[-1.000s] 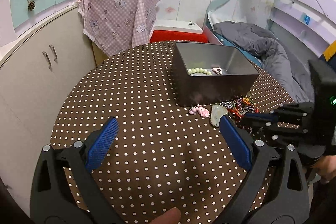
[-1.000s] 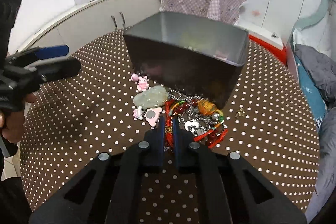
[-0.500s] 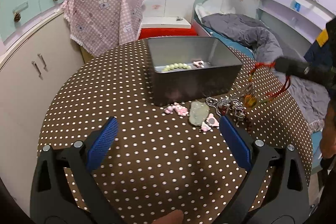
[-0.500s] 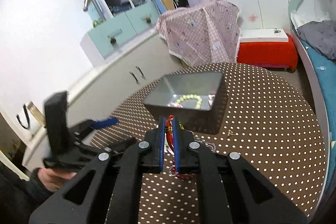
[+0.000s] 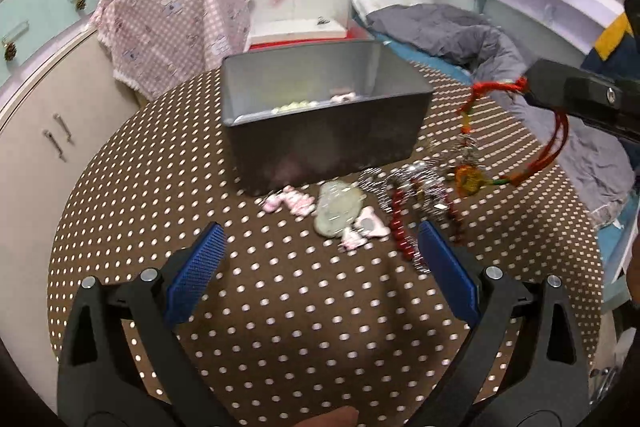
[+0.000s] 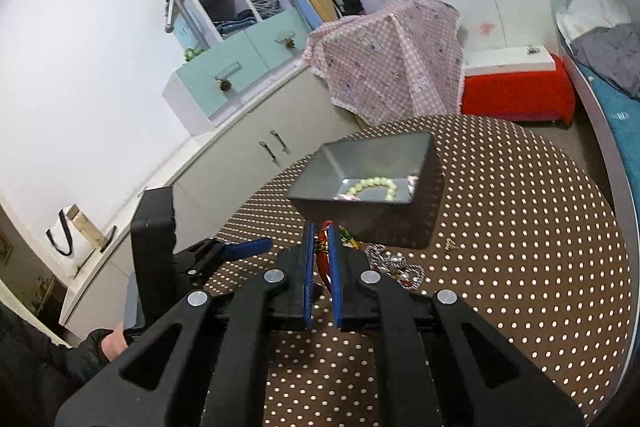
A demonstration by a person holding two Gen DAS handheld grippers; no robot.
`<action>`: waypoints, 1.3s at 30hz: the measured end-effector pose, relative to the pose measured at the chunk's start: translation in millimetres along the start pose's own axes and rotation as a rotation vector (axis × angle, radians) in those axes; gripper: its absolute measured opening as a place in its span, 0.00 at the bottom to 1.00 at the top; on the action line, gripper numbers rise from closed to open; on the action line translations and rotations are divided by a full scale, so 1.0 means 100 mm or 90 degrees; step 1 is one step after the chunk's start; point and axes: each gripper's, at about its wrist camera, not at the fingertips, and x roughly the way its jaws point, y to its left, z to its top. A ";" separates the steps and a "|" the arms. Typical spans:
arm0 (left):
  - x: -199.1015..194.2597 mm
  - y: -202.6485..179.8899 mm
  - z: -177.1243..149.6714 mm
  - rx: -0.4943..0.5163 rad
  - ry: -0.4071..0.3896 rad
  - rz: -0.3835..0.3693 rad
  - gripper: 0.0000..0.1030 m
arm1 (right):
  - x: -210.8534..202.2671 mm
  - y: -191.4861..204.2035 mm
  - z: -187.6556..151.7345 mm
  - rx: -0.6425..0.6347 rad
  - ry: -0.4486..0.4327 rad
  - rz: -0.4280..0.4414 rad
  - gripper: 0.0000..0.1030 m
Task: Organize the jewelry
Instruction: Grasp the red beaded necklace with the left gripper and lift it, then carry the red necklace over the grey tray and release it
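Note:
A grey metal box stands on the dotted round table; a pale green bead bracelet and a pink piece lie inside. My right gripper is shut on a red cord bracelet, which hangs in the air to the right of the box with an orange charm dangling. Below it lies a tangle of silver chains and red beads, a pale jade pendant and pink charms. My left gripper is open above the table, just in front of this pile.
A small gold piece lies alone right of the box. Beige cabinets run along the left. A pink checked cloth covers something behind the table. A bed with grey bedding lies to the right. A person's gloved hand holds the left gripper.
My right gripper rose from the pile with the red cord bracelet, pulling it clear of the tangle. My left gripper moved in closer to the box and the jewelry.

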 end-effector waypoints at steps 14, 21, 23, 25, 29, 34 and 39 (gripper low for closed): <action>-0.07 -0.25 0.15 0.105 -0.122 -0.170 0.74 | -0.13 0.42 0.35 -0.065 -0.024 0.046 0.05; -0.09 -0.13 0.06 0.082 -0.077 -0.197 0.09 | -0.22 0.28 0.36 -0.037 -0.052 0.016 0.05; -0.17 -0.09 0.02 0.084 -0.081 -0.184 0.09 | -0.24 0.24 0.38 -0.031 -0.057 0.007 0.05; -0.21 -0.01 0.02 0.076 -0.084 -0.173 0.09 | -0.26 0.21 0.39 -0.026 -0.063 0.002 0.05; -0.33 0.20 0.00 0.061 -0.090 -0.138 0.09 | -0.27 0.18 0.42 -0.021 -0.069 -0.009 0.05; -0.55 0.36 0.11 0.066 -0.112 -0.104 0.09 | -0.25 0.17 0.46 -0.027 -0.067 -0.021 0.06; -0.79 0.43 0.37 0.088 -0.134 -0.071 0.09 | -0.24 0.24 0.57 -0.040 -0.079 -0.022 0.05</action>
